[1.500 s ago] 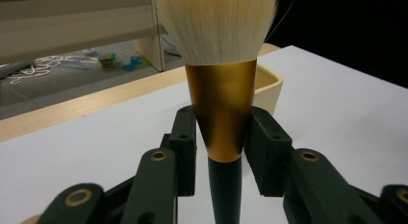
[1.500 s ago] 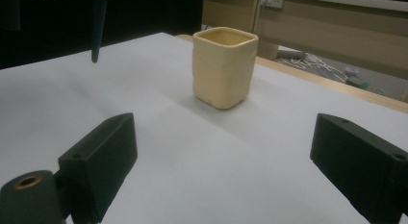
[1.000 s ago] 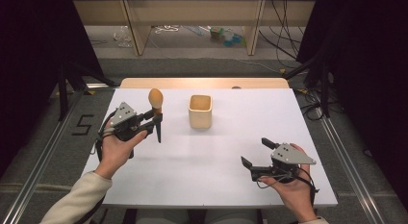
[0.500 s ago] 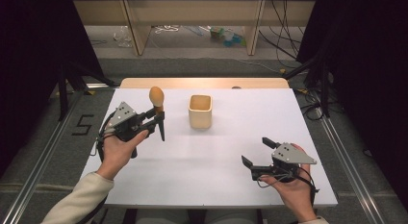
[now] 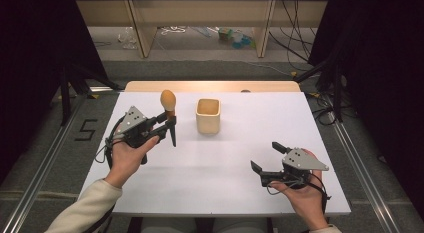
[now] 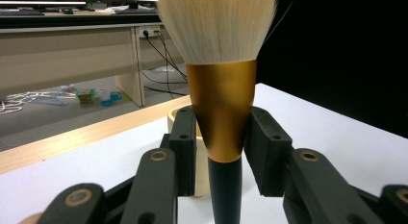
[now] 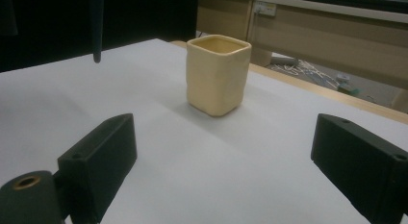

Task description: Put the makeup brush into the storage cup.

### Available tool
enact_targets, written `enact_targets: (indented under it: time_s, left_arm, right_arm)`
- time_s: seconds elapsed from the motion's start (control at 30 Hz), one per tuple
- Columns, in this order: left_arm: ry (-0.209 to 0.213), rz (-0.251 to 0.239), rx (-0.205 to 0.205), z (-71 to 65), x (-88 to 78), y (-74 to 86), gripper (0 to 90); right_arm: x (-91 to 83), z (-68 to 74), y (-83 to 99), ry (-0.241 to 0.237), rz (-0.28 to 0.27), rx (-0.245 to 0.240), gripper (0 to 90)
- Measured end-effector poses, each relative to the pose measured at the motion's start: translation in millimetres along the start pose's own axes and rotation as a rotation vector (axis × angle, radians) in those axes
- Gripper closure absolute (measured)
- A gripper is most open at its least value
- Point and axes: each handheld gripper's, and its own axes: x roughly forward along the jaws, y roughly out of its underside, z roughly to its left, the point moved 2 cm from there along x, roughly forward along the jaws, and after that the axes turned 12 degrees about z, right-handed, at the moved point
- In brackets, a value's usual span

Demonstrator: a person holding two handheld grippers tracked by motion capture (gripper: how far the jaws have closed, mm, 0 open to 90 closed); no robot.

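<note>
- Small shift over the past second: left gripper (image 5: 167,124) and its load now a touch nearer the cream square-sided ceramic cup (image 5: 208,115) than before, handle tip a little lower; right gripper (image 5: 268,158) in the same spot as a second ago.
- Likely meaning: carrying toward the cup in progress, dropping the brush in handle-first probably next; not yet over the rim.
- Left jaws clamped on the large makeup brush with a pale bristle head, a gold metal ferrule and a black handle (image 6: 222,113), pads pressing either side of the ferrule's narrow lower end.
- Brush upright, bristles up, handle hanging below the jaws and clear of the white table top (image 5: 225,183); seen from above, just left of the cup, apart from it.
- Bristle head full, rounded, tan from above, nearly white close up; ferrule smooth, tapering to the thin handle.
- Right jaws wide apart, nothing between them, resting low near the table's near right edge, pointed toward the cup.
- Cup standing upright, open mouth up, seemingly empty.
</note>
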Motion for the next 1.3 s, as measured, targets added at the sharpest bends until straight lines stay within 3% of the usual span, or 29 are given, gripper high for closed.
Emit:
enact_targets:
  time_s: [0.67, 0.83, 1.3]
  left_arm:
    - [0.034, -0.019, 0.021, -15.2, 6.3, -6.4, 66.0]
    - [0.040, -0.024, 0.026, -16.7, 7.0, -7.3, 66.1]
    - [0.044, -0.042, 0.036, -21.8, 7.7, -10.3, 66.0]
  right_arm:
    - [5.9, 2.7, -3.7, -0.020, -0.017, -0.010, 11.2]
    - [5.3, 4.3, -3.9, -0.025, 0.005, 0.004, 11.5]
    - [8.1, 3.4, -5.5, -0.013, -0.012, -0.013, 12.1]
